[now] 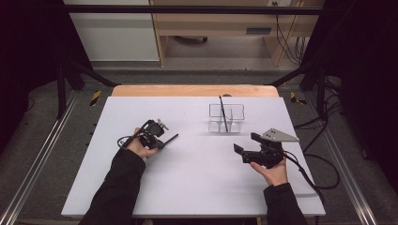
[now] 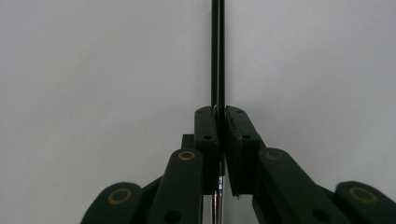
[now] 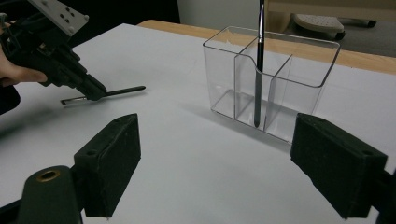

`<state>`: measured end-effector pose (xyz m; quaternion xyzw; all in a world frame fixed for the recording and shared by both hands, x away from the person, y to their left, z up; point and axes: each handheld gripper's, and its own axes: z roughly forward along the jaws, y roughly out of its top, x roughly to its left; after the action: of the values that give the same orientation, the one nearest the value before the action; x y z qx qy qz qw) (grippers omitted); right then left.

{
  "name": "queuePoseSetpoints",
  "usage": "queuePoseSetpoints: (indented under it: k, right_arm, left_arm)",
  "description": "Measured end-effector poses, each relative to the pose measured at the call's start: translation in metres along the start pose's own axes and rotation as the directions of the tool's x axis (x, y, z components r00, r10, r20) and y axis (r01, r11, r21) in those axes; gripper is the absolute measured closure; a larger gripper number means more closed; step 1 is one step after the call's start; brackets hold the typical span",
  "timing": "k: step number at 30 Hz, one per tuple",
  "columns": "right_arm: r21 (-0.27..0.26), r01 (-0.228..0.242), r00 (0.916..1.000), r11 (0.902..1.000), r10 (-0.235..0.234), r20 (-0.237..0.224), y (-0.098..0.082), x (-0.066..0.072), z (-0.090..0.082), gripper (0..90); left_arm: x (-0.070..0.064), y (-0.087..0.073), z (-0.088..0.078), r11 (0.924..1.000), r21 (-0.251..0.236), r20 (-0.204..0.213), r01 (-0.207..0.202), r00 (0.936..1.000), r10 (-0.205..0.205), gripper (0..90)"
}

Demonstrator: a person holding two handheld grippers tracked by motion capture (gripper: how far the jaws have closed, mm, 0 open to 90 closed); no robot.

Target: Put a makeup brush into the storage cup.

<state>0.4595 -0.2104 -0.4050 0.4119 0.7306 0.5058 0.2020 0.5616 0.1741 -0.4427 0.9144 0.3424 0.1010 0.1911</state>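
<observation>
— Black pen [image 1: 170,139]: clamped between pads of left claw [image 1: 162,142], low over white worktop [image 1: 197,183], left of organizer.

— Right claw [image 1: 248,145]?

— Spread wide, holding nothing, aimed at clear organizer [image 1: 226,118].

— Inside organizer?

— Second pen [image 1: 223,114], leaning in middle compartment, tip at bottom.
</observation>
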Motion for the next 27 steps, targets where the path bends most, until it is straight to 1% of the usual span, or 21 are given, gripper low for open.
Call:
queuePoseSetpoints:
  k: [4, 7, 12, 20, 24, 27]
  right_arm:
    - [0.000, 0.000, 1.0000, 1.0000, 0.000, 0.000, 0.000, 0.000, 0.000, 16.2]
    - [0.001, 0.002, 1.0000, 1.0000, -0.002, 0.001, 0.000, 0.000, 0.000, 16.2]
    - [0.002, 0.007, 1.0000, 1.0000, -0.007, 0.003, 0.000, 0.001, 0.001, 16.0]
    - [0.012, 0.032, 0.9995, 0.9994, -0.031, -0.006, 0.004, 0.008, 0.003, 16.0]
    - [0.012, 0.044, 0.9990, 0.9989, -0.044, -0.012, 0.008, 0.012, 0.003, 15.9]
    - [0.026, 0.068, 0.9976, 0.9974, -0.067, -0.013, 0.010, 0.015, 0.004, 15.7]
  left_arm:
    - [-0.001, -0.001, -0.011, 0.9990, -0.045, 0.005, -0.004, 1.0000, 0.004, 83.3]
    - [-0.003, -0.003, -0.020, 0.9970, -0.076, 0.010, -0.015, 0.9998, 0.016, 83.3]
    - [-0.010, -0.006, -0.032, 0.9927, -0.111, 0.012, -0.048, 0.9987, 0.050, 83.3]
    - [-0.021, -0.012, -0.050, 0.9808, -0.174, 0.021, -0.088, 0.9955, 0.092, 83.3]
    - [-0.027, -0.015, -0.059, 0.9730, -0.200, 0.035, -0.114, 0.9917, 0.124, 83.3]
    - [-0.032, -0.017, -0.064, 0.9669, -0.219, 0.038, -0.132, 0.9889, 0.144, 83.3]
